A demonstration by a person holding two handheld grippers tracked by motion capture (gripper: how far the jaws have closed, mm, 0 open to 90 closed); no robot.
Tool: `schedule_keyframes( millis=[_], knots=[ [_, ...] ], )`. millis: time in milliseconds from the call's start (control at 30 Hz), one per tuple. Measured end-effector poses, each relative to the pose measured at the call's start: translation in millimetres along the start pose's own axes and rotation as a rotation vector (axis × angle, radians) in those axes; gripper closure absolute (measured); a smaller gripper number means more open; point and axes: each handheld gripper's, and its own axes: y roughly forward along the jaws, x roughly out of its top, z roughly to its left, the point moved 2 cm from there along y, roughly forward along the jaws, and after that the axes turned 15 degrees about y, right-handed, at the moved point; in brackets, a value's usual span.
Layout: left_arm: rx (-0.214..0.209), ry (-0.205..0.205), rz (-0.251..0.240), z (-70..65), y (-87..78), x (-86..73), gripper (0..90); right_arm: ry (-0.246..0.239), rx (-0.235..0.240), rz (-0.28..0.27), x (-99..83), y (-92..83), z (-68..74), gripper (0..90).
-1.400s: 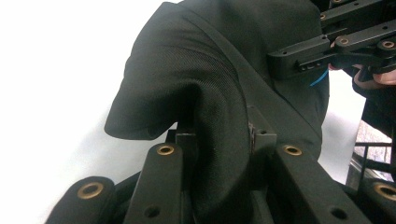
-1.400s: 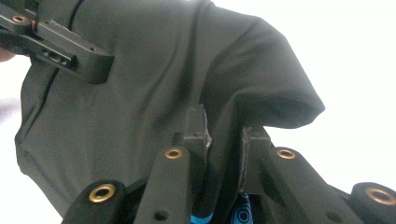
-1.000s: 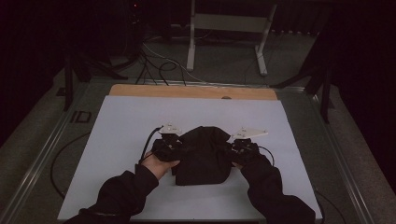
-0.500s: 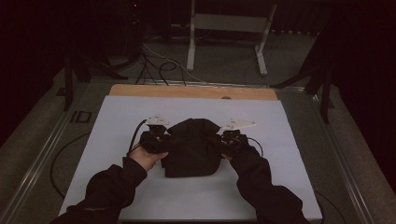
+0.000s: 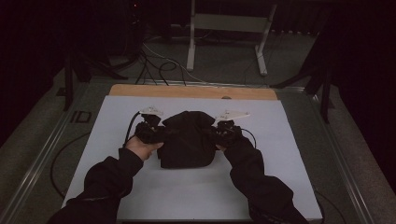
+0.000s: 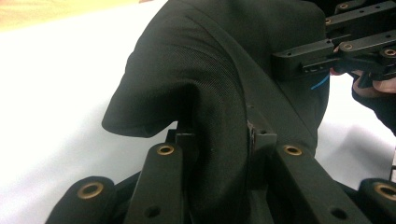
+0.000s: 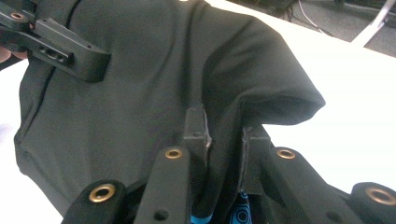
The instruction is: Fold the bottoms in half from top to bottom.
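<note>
Two grippers flank a black garment point(image 5: 187, 140) on the white table point(image 5: 280, 140): left gripper point(image 5: 156, 131) at one edge, right gripper point(image 5: 219, 133) at the other. In the left gripper view, its jaws pinch a fold. In the right gripper view, likewise, fabric bunched between its jaws.

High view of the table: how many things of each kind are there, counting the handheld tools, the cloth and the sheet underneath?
Handheld grippers: 2, left gripper and right gripper, each with jaws closed on the cloth
Black garment: 1
White sheet: 1
Wooden board: 1
Total: 5
</note>
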Motion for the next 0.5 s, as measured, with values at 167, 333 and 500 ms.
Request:
schedule_keyframes(
  millis=[167,333,500],
  knots=[
    [-0.015,-0.014,0.024,5.0,13.1,-6.0,73.0,0.019,-0.009,0.025,-7.5,9.4,-8.0,77.2],
    [-0.030,-0.031,0.038,10.8,24.9,-10.1,73.0,0.038,-0.023,0.045,-13.1,19.7,-17.3,77.2],
    [-0.038,-0.041,0.061,19.5,37.4,-13.4,73.0,0.058,-0.037,0.065,-17.2,30.9,-25.2,77.1]
  ],
)
